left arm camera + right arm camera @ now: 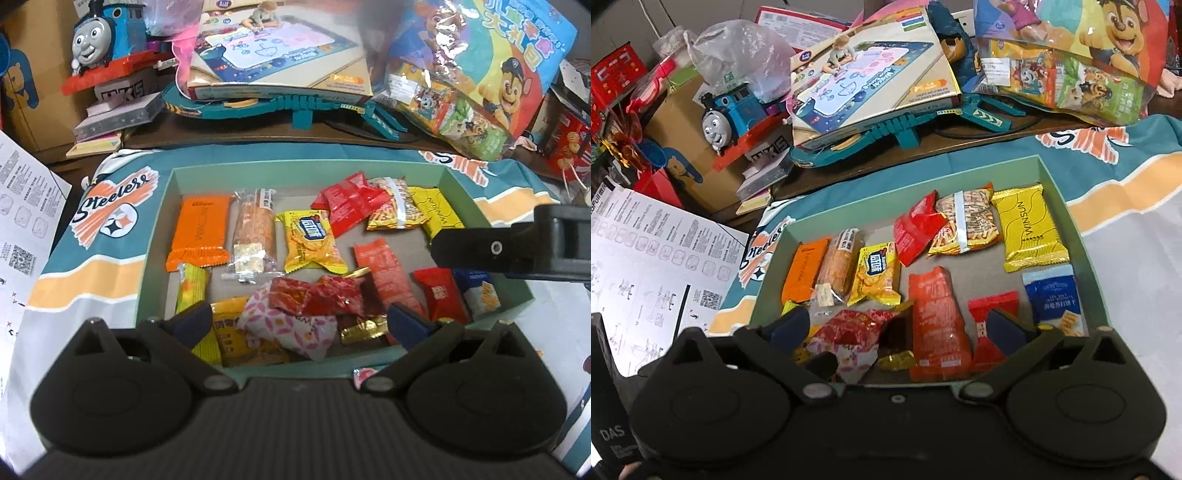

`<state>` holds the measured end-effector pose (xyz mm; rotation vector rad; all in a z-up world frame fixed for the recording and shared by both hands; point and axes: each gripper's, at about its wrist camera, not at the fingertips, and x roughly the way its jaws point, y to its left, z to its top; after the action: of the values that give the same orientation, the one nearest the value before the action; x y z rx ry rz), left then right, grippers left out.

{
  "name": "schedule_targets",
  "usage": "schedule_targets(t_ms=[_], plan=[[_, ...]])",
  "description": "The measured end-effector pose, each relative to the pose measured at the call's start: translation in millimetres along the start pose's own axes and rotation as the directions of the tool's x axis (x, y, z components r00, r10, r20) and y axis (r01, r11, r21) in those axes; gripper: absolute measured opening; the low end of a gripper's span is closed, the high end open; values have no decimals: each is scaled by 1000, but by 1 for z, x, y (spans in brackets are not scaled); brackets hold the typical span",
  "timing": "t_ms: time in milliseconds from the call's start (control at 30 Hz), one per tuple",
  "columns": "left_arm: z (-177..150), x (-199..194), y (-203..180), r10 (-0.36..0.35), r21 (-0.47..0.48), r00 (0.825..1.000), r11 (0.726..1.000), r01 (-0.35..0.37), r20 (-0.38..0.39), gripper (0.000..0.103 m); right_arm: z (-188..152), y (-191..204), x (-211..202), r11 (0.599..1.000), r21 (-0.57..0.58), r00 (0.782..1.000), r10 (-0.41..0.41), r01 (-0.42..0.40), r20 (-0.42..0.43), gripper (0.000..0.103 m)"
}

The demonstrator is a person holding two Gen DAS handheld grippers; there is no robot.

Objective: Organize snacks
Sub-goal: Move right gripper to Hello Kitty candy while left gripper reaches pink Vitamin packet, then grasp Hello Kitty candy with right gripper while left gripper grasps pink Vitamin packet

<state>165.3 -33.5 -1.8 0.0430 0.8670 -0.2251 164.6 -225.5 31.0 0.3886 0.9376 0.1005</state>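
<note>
Left gripper (297, 319) poised above near edge of snack box (484, 206), jaws spread wide, empty, right gripper (901, 326) likewise spread, empty, snack packets (940, 325) lying inside box.

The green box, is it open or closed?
Open: the green box has no lid on, and snack packets show inside.

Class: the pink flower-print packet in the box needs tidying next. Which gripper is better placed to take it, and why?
Probably the left gripper: its open fingers sit either side of the pink flower-print packet. The right gripper hangs nearer the red packet.
</note>
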Motion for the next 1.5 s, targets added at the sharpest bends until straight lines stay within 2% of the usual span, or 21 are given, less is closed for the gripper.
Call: schedule_targets(t_ms=[233, 467, 733, 1000, 1167, 1333, 1500], plan=[[-13, -28, -6, -12, 9, 1000, 1000, 12, 23, 103, -12, -6, -33, 1000, 11, 1000, -7, 7, 25, 103], [-40, -37, -16, -24, 14, 1000, 1000, 25, -10, 103, -34, -33, -62, 998, 55, 998, -41, 39, 42, 103], [-61, -22, -31, -26, 24, 997, 999, 28, -75, 103, -60, -79, -77, 985, 120, 991, -126, 121, 37, 103], [-71, 2, -45, -25, 31, 991, 999, 30, -134, 103, -79, -108, -71, 974, 178, 990, -142, 142, -12, 103], [-72, 17, -52, -25, 32, 987, 999, 30, -161, 103, -90, -125, -68, 958, 205, 980, -194, 198, -39, 103], [-69, 33, -58, -22, 15, 984, 1000, 25, -179, 103, -104, -136, -66, 951, 209, 974, -226, 227, -30, 85], [-61, 46, -66, 1, -5, 986, 1000, -1, -164, 103, -110, -138, -56, 955, 174, 971, -236, 241, -49, 53]])
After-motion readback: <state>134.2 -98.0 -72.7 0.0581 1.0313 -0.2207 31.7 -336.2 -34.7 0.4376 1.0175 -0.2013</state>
